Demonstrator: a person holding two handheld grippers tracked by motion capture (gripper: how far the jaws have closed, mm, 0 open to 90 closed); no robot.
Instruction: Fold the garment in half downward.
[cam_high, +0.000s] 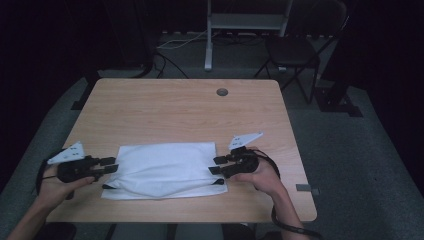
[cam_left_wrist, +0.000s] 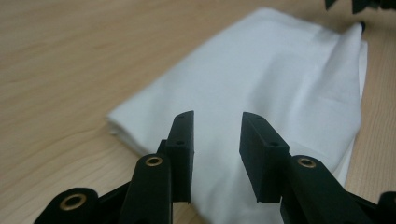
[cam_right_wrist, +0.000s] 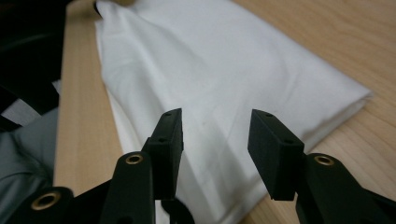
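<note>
A folded white cloth (cam_high: 165, 167) lies flat near the front edge of the wooden table (cam_high: 175, 110). My left gripper (cam_high: 111, 165) sits at the cloth's left end, pointing right. In the left gripper view its jaws (cam_left_wrist: 216, 140) stand apart over the cloth (cam_left_wrist: 261, 70), with nothing pinched between them. My right gripper (cam_high: 216, 165) is at the cloth's right end, pointing left. Its jaws (cam_right_wrist: 214, 140) are also apart, hovering over the cloth (cam_right_wrist: 210, 60), whose folded layers show at the near edge. Each gripper is held by a hand.
A round cable hole (cam_high: 222, 92) sits at the table's far middle. Beyond the table stand a dark folding chair (cam_high: 295, 50) and a metal stand (cam_high: 247, 22) with cables on the floor. The table's front edge (cam_right_wrist: 63, 116) runs close to the cloth.
</note>
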